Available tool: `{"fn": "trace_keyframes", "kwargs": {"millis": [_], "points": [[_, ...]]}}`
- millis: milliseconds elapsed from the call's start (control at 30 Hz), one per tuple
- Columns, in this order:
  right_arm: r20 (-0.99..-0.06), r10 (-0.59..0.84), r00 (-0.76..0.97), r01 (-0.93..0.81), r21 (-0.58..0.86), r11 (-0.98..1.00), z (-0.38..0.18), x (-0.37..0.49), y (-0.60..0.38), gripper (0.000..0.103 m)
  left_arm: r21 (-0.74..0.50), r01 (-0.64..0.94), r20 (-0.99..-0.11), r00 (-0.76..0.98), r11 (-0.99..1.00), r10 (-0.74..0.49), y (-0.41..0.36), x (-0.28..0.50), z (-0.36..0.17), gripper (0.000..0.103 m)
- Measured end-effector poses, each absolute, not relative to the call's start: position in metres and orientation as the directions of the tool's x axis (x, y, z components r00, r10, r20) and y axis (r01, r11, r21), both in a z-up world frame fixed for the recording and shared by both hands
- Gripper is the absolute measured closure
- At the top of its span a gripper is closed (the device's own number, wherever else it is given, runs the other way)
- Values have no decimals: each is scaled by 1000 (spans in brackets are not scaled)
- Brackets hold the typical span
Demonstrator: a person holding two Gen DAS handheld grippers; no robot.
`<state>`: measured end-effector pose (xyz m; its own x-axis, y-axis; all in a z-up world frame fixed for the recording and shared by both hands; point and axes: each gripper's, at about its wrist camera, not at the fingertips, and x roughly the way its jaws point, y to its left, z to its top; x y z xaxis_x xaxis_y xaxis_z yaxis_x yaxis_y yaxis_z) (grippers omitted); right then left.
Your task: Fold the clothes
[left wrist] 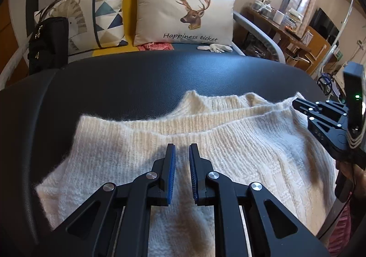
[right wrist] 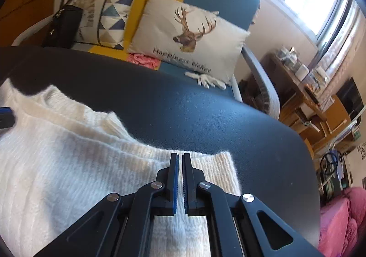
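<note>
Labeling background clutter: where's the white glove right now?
The white glove lies on the sofa's blue seat, just below the deer pillow, beyond the black table's far edge; both views show it.

Sweater (left wrist: 205,142) bottom beyond frame edge

Right gripper (right wrist: 180,158) closed over cream knit sweater (right wrist: 68,160) (ribbed edge), black table (right wrist: 205,115), deer cushion (right wrist: 189,37) behind

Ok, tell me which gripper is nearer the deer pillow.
Neither clearly. Both the left gripper and the right gripper hover over the white sweater, with the dark table between them and the deer pillow.
</note>
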<state>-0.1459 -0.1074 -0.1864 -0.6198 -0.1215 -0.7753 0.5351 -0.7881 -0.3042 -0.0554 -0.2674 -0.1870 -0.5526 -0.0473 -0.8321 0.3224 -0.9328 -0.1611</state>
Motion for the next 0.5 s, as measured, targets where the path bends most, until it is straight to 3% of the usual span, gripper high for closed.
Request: {"fn": "trace_keyframes", "kwargs": {"millis": [167,267,400,500], "points": [[-816,-111,-567,533,-260,-805,-199,-157,-107,101,-204,346,-846,-533,-916,-13,-274,-58,-188,90],[-812,-141,-566,523,-222,-823,-187,-155,-100,85,-225,371,-838,-545,-901,-16,-279,-53,-184,90],[-796,-182,-578,527,-194,-828,-172,-143,-94,83,-168,389,-840,-538,-906,-75,-278,-46,-180,89],[-795,-204,-572,546,-183,-818,-167,-136,-96,78,-133,396,-849,-519,-909,-102,-278,-46,-181,83]]}}
